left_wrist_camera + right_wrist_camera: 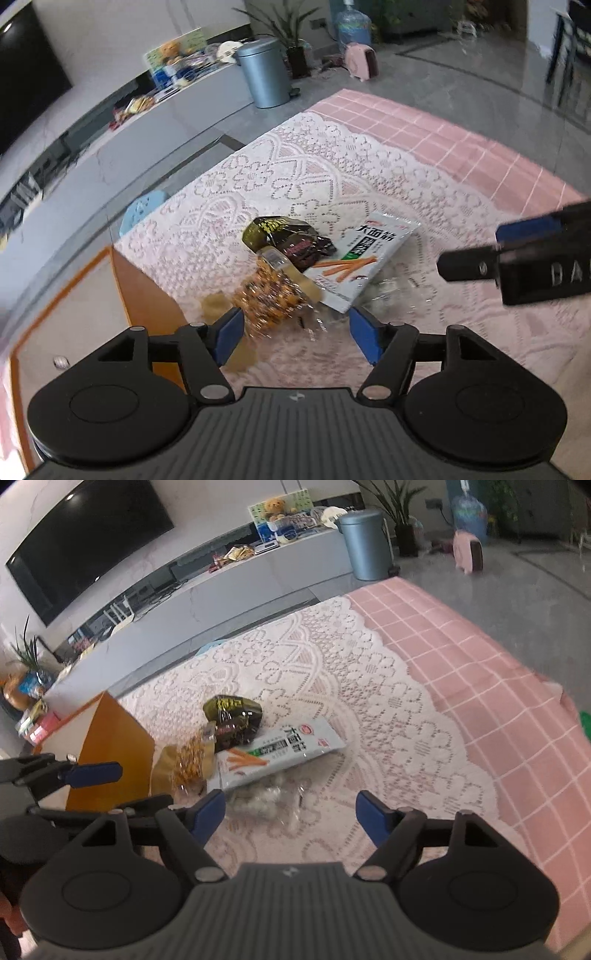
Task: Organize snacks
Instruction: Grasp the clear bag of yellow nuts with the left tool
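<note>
A pile of snacks lies on the lace cloth: a dark green and black packet [284,240] [234,716], a white packet with orange sticks printed on it [364,258] [280,751], a clear bag of orange-brown snacks [271,295] [190,762] and a clear bag of pale pieces [258,797]. My left gripper [295,332] is open just above the near side of the pile, and it also shows in the right wrist view [92,773]. My right gripper [290,812] is open, close to the pale bag, and it also shows in the left wrist view [480,258].
An orange box [122,302] [107,749] stands open at the left of the pile. The table carries a white lace cloth [369,709] over a pink checked cloth [498,672]. Beyond are a TV cabinet [221,590], a grey bin [365,542] and a light blue stool [142,210].
</note>
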Tool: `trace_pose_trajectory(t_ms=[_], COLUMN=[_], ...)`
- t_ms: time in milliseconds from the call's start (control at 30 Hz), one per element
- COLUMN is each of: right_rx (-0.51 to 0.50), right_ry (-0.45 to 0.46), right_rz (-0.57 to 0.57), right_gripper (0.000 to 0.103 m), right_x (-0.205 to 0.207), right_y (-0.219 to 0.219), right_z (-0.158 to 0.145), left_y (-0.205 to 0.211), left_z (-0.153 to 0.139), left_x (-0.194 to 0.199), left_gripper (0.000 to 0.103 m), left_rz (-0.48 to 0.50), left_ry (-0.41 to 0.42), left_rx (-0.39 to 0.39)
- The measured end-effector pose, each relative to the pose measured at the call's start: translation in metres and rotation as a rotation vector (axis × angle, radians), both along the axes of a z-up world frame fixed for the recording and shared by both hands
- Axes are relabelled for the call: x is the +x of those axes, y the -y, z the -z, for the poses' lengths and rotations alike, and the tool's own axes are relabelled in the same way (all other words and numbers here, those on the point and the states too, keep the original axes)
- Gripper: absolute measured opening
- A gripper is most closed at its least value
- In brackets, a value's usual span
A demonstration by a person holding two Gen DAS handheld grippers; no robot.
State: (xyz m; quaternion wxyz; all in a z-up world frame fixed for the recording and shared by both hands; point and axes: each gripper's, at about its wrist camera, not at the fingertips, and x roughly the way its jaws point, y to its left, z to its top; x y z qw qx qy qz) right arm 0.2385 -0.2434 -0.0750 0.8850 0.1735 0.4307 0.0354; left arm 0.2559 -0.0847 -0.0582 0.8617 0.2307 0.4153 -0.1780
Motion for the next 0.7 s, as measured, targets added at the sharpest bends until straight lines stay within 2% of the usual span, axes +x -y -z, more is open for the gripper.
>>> trace_pose_trajectory(t_ms=[267,400,533,700], right_rx=[0.128,0.149,0.185,0.188], right_ry=[-0.073,-0.105,-0.138,-0.161], right_rz=[0.03,0.034,0.062,0.084], right_gripper=[0.074,0.072,0.072,0.063], right_x=[0.034,0.053,0.067,0.08], right_y=[-0.002,-0.007,-0.006,-0.006], right_z=[0.022,0.03,0.039,0.048], left_y=[-0.004,-0.004,-0.005,-0.015], left_z=[0.011,0.019,0.026,0.03], left_x=[0.03,0.048,0.07,0.091], left_gripper=[0.079,0.079,0.079,0.078], left_rz=[0.123,0.144,0.051,-0.13], left_ry=[-0.053,-0.12,-0.187,-0.268], left_rx=[0.065,0.063,0.004,-0.104])
